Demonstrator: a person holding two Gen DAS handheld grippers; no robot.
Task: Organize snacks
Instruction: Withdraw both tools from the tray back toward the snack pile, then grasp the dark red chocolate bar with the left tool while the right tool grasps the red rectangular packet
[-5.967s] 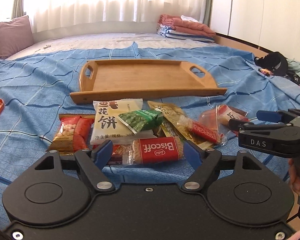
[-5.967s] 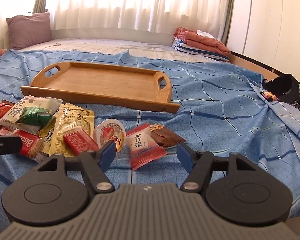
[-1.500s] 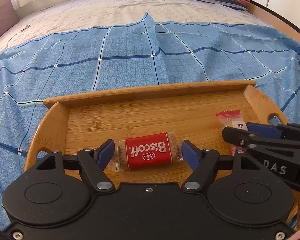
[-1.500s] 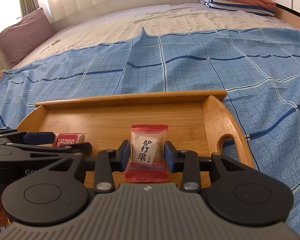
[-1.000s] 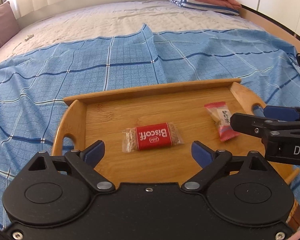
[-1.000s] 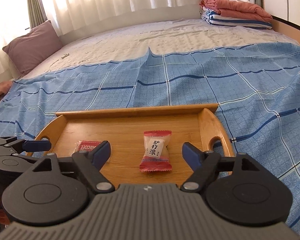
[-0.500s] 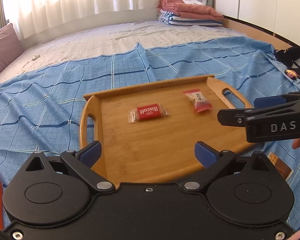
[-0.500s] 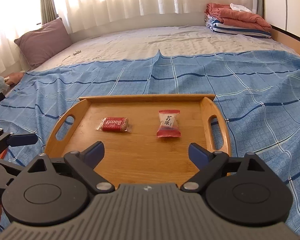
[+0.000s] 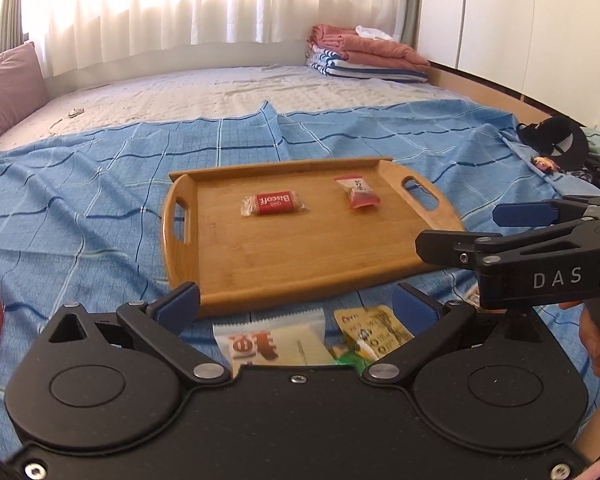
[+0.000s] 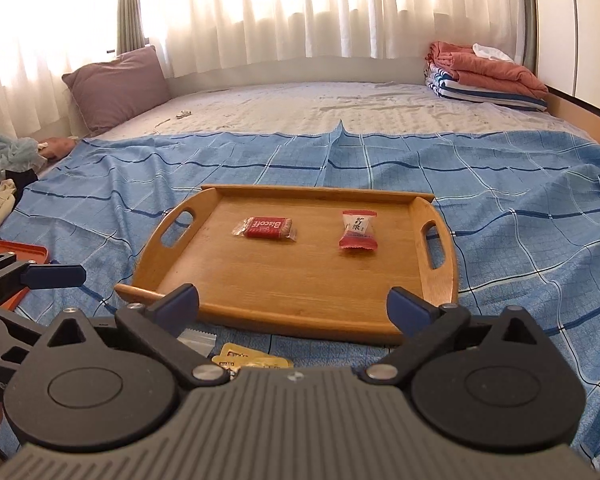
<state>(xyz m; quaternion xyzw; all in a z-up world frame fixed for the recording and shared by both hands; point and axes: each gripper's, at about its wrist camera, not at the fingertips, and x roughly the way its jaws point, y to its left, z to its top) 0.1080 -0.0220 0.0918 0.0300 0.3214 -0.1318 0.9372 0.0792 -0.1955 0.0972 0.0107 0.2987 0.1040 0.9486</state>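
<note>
a wooden tray [image 9: 300, 256] with cut-out handles at both ends lies on a blue checked bedspread [image 9: 100, 184]. two snacks rest on its far half: a red biscoff biscuit packet [image 9: 273, 204] left of centre, lying flat, and a red-and-white candy packet [image 9: 359, 192] to its right, near the right handle; the two are well apart and neither touches the tray rim. the left gripper [image 9: 296, 300] hangs at the near edge of the tray with its blue-padded jaws spread wide, grasping nothing. just below it, on the bedspread near the tray's near edge, lie a white-and-cream snack packet with a red-brown print [image 9: 272, 340] and a yellow sachet [image 9: 374, 330], partly hidden by the gripper body; a bit of green wrapper shows between them. the right gripper [image 10: 294, 304] also hovers at the tray's near edge, released and wide, with nothing between its pads. an orange lid or tray [image 10: 14, 250] sits on the bedspread at the left. at the far end of the bed are a mauve pillow [image 10: 116, 84] on the left and a stack of folded blankets [image 10: 484, 76] on the right, before white curtains [image 10: 300, 4].
</note>
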